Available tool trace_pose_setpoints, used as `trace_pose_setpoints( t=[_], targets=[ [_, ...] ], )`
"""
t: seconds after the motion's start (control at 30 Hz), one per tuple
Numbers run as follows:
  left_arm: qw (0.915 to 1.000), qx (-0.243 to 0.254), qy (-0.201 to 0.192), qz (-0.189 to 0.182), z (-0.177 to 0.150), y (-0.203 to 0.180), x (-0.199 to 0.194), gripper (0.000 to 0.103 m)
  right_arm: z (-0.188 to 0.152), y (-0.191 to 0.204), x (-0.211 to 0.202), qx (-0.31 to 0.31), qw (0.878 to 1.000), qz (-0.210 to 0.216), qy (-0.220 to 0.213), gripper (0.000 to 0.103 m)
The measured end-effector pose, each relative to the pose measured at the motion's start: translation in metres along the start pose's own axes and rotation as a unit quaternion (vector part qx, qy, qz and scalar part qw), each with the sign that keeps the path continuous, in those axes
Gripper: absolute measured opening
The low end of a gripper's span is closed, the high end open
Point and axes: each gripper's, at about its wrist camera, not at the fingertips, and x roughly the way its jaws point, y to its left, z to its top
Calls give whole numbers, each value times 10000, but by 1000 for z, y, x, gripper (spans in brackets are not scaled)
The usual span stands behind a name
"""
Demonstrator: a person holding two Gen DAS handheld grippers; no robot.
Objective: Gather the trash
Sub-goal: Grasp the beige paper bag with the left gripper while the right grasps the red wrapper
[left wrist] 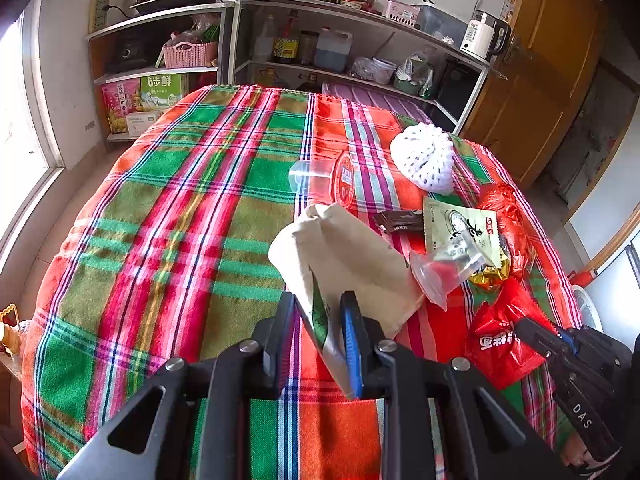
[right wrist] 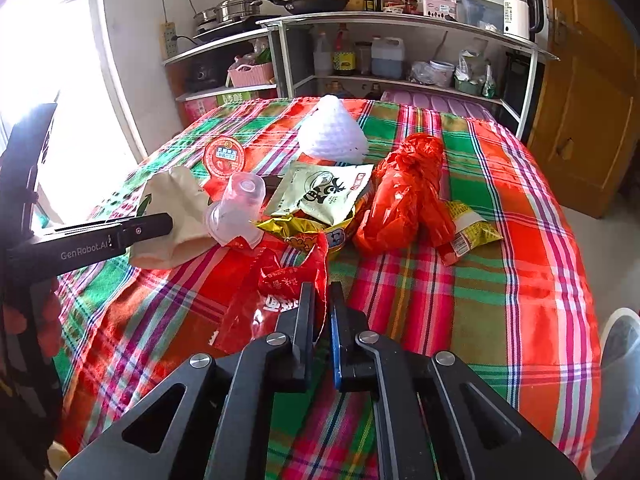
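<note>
Trash lies on a plaid-covered table (left wrist: 168,220). My left gripper (left wrist: 318,304) is shut on a beige paper bag (left wrist: 344,252), which also shows in the right wrist view (right wrist: 176,200). My right gripper (right wrist: 320,300) is shut on a red snack wrapper (right wrist: 280,276), seen from the left wrist view too (left wrist: 500,340). Nearby lie a clear cup with a red lid (left wrist: 320,178), a small clear cup (left wrist: 444,268), a white foam net (left wrist: 424,158), a green sachet (right wrist: 320,192), a red plastic bag (right wrist: 404,196), and yellow wrappers (right wrist: 468,228).
Shelves (left wrist: 320,40) with bottles, baskets and cookware stand behind the table. A wooden door (right wrist: 592,100) is at the right. A white bin rim (right wrist: 620,360) shows at the table's right edge. A bright window (left wrist: 16,120) is at the left.
</note>
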Motion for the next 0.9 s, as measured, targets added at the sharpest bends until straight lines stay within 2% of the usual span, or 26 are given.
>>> trace_pose_setpoints(
  t=[0.43,0.9],
  targets=[
    [9996,202,-150,-100,-22,2,-37,23,-3,-2,-17,104,9996,135,-211,4],
    [9959,610,-263,-615,-26,-35,-56,20,-10,-20,-58,402,9968,37,-696,3]
  ],
)
